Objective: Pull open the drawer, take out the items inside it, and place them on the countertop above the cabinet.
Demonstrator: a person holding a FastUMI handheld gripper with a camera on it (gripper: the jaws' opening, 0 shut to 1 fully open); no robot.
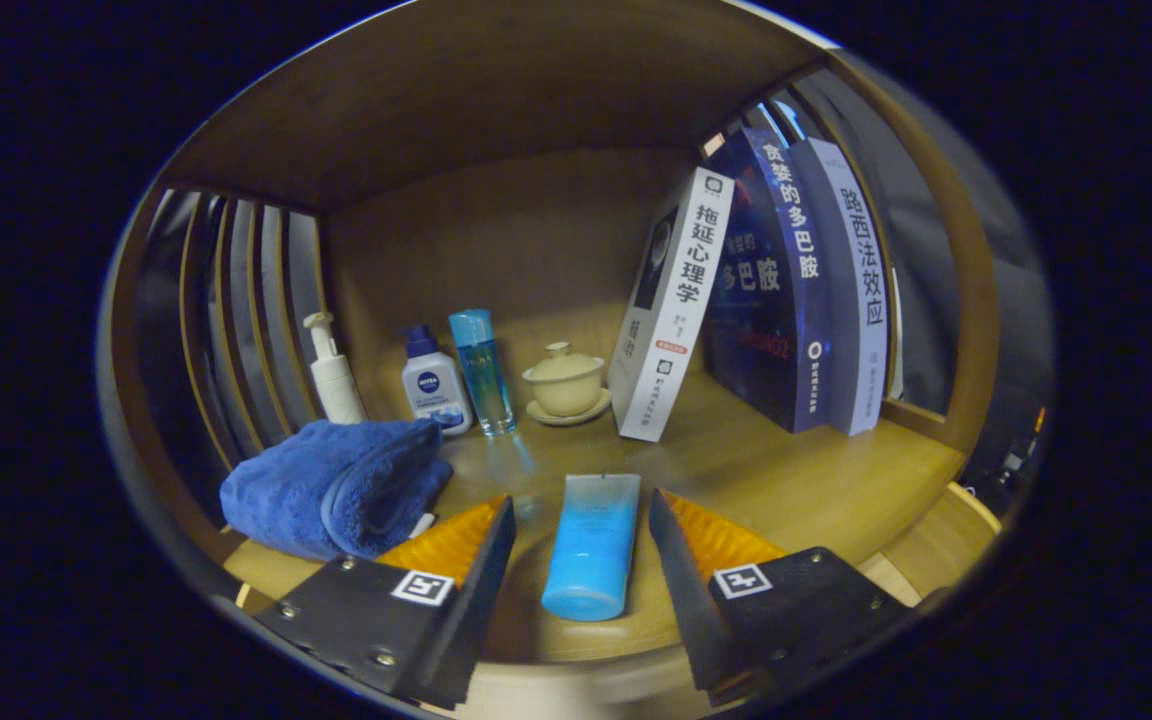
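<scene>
Wooden tabletop [756,470] lies under your tongs [581,520], walled by a slatted shelf. Your tongs stand released, a blue tube [591,545] lying flat between the fingers, touching neither. A towel [336,485] sits just left; beyond, bottles [433,385], a lidded cup [564,380] and leaning books [786,290], their tops cut off.

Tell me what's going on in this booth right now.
A hand-held gripper has its jaws open on either side of a blue tube lying on the wooden countertop, not touching it. Beside it lies a folded blue towel. Beyond stand a white pump bottle, a face-wash bottle, a blue bottle, a lidded cup on a saucer, and three leaning books.
</scene>
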